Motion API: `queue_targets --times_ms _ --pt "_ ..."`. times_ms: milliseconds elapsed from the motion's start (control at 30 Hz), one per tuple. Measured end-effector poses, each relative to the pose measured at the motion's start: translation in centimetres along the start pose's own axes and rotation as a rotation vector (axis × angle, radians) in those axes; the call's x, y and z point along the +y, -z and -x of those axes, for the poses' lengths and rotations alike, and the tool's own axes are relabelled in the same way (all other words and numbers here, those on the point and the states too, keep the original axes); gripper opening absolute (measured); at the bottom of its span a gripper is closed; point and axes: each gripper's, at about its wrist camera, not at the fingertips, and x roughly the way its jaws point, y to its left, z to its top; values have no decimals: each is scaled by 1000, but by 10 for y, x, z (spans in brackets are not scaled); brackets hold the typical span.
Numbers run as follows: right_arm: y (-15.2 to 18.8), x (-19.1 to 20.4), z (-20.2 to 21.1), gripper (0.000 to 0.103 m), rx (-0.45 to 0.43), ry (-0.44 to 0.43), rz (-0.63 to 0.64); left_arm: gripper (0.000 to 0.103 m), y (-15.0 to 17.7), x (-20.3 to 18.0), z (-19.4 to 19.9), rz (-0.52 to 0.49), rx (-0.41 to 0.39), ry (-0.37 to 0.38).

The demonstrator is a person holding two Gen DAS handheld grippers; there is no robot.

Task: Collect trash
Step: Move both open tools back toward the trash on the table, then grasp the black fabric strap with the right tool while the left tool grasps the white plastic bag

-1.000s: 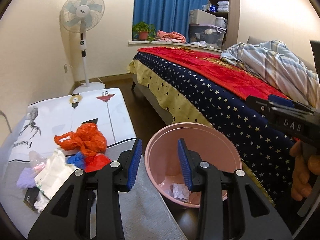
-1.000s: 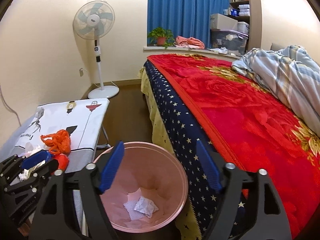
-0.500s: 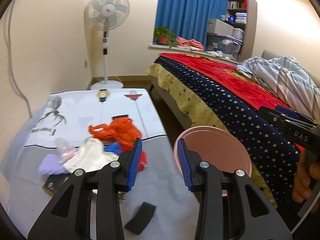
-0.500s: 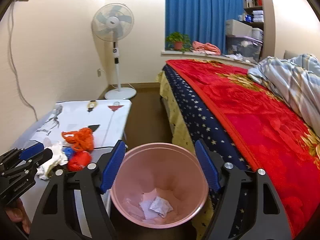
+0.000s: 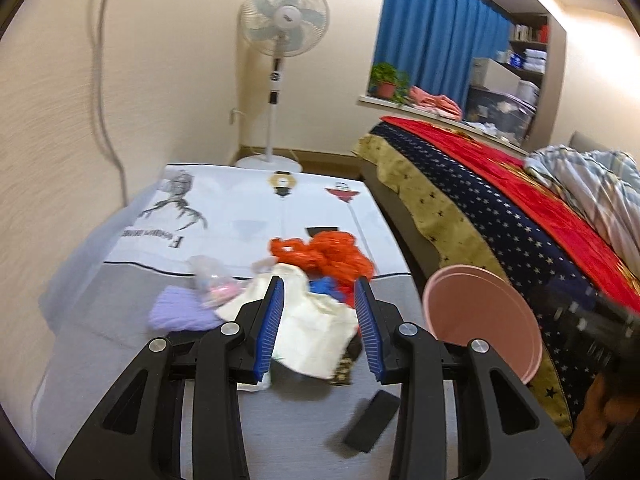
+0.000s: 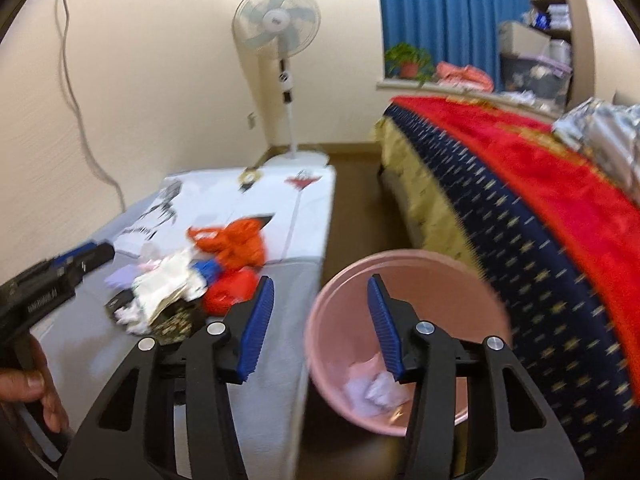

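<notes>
Ahead of the left gripper (image 5: 319, 312), whose jaws stand apart and empty, a pile of trash (image 5: 304, 292) waits uncollected on the table (image 5: 100, 320). Beyond the right gripper (image 6: 320, 324), jaws closing on nothing, the pink bin (image 6: 472, 280) already holds crumpled paper (image 6: 374, 390).

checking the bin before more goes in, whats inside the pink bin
Crumpled white paper lies on the floor of the pink bin. The right tongs' finger covers part of the inside, so more may lie there.
</notes>
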Motion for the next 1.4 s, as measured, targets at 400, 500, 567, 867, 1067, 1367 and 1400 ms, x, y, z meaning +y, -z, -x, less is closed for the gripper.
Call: queue_targets --times_ms 400,500,567,867,1067,1367,1400 --pt "47 53 -52 50 185 -153 37 36 23 28 -18 72 57 -45" --pt "55 60 -61 52 218 -166 47 36 28 33 -25 93 72 -44" --pt "57 62 -65 52 237 -182 46 36 31 36 -32 106 87 -39" --pt "72 70 -87 52 331 -205 42 37 41 45 -57 166 150 -28" --pt "75 72 -92 52 351 -208 45 37 42 51 -69 193 171 -26" --pt "75 75 -95 27 362 -231 52 37 44 54 -77 226 185 -15" --pt "75 77 -95 20 361 -235 58 37 45 55 -78 234 186 -12"
